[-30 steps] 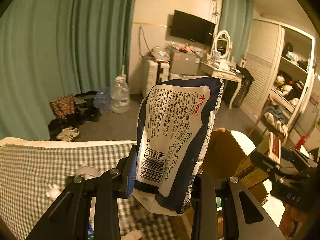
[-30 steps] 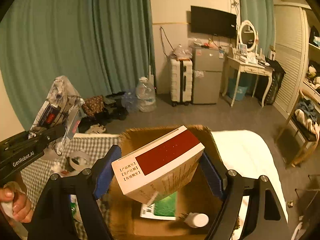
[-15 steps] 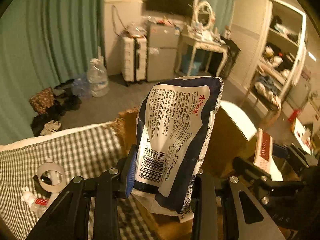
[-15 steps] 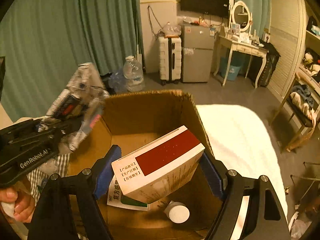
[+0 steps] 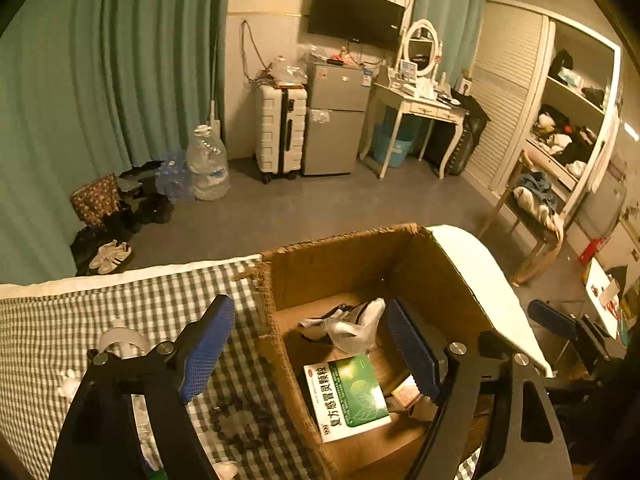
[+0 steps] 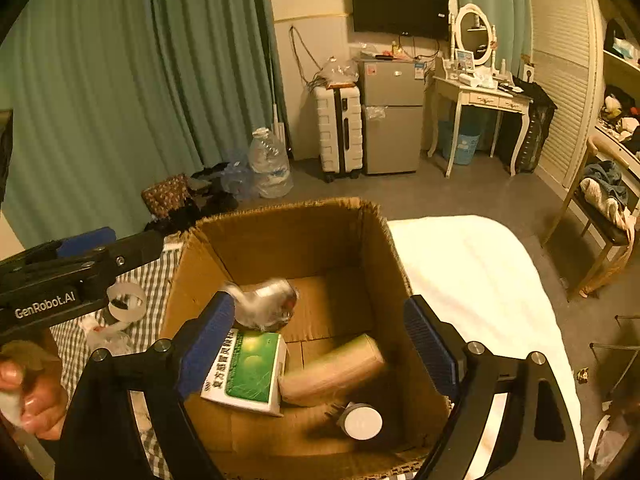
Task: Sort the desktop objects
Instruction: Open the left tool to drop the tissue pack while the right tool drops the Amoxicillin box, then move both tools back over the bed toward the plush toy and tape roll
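An open cardboard box stands between the checked cloth and a white surface. My left gripper hangs over its left wall, jaws opening, with nothing between the blue pads. The tissue pack lies crumpled and blurred inside, beside a green medicine box. My right gripper is above the box, jaws opening and empty. The red-and-white carton is a blur on the box floor, near a white-capped bottle.
A tape roll and dark beads lie on the checked cloth left of the box. The white surface runs along its right side. A person's hand holds the left gripper's handle.
The left gripper opened and the tissue pack dropped into the box. The right gripper let go of the red-and-white carton, which fell to the box floor. Both grippers moved over the box.
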### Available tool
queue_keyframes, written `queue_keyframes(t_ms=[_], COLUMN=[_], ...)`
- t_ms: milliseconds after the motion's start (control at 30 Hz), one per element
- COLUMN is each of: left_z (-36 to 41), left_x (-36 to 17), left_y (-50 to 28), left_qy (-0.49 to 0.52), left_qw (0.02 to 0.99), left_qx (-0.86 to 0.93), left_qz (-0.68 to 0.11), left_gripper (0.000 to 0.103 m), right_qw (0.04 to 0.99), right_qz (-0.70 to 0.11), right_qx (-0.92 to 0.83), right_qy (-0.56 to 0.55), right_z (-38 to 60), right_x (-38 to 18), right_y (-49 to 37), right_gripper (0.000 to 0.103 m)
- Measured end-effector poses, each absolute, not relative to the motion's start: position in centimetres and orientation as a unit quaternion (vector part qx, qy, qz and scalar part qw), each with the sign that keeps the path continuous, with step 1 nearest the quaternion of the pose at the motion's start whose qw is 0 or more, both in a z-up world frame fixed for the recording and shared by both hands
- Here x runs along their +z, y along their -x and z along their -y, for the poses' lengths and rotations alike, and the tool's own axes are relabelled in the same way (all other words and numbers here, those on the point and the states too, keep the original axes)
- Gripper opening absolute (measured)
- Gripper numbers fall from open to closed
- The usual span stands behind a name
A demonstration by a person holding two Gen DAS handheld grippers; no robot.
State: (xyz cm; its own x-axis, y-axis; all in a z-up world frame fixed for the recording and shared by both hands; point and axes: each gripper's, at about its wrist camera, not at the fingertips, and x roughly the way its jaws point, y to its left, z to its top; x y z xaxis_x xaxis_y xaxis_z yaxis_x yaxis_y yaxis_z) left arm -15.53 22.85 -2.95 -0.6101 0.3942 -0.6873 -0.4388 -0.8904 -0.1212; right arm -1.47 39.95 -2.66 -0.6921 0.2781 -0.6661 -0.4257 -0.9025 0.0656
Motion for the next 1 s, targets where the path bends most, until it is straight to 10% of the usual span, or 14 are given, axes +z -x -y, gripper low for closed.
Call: queue_keyframes(t_ms=[467, 1000], left_z=[-13.2, 5.9], left_x=[1.1, 1.3], left_y=[13.5, 15.0], left_qy=[0.304, 0.267], left_qw=[0.142, 0.005], left_qx=[0.942, 0.963], left_qz=[-0.031, 0.026], left_gripper=[0.103, 0.103], right_qw=[0.18, 0.143], right_qz=[-0.117, -0.135], right_qx=[0.916, 0.934], right_qy=[0.338, 0.299], right_z=[-36.7, -28.2], right_x=[0.8, 1.5], right_y=[4.2, 9.3], right_gripper=[0.09, 0.095])
